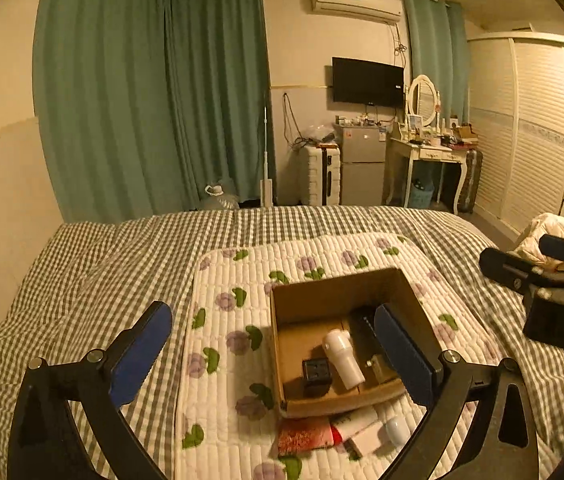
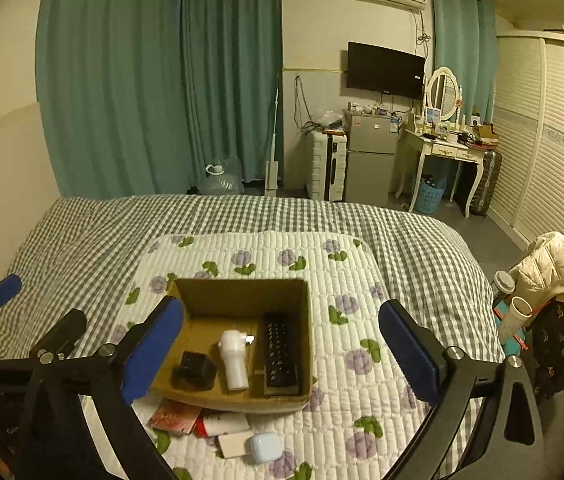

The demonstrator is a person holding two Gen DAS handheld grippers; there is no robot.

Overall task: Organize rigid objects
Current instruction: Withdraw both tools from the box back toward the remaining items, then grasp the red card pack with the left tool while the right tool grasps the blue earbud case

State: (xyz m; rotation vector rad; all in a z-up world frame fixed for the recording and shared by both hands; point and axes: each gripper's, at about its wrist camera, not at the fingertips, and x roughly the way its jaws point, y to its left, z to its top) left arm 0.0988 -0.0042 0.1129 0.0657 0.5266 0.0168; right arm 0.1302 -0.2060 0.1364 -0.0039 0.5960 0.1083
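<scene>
Cardboard box (image 2: 242, 344) sits lower centre on the floral quilted mat (image 2: 362, 280), holding a white bottle (image 2: 234, 364), a black cube (image 2: 194, 370) and a dark remote (image 2: 280, 350). Left gripper (image 1: 274, 354) and right gripper (image 2: 282, 354) both hang spread wide, empty.

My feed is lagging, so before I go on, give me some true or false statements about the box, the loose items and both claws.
1. The cardboard box holds a white bottle. True.
2. The left claw grips the black cube. False: it is open and empty.
3. Items lie on the mat outside the box's near side, among them a red packet. True.
4. The box is empty. False: several items lie inside.
5. The right claw is open. True.
</scene>
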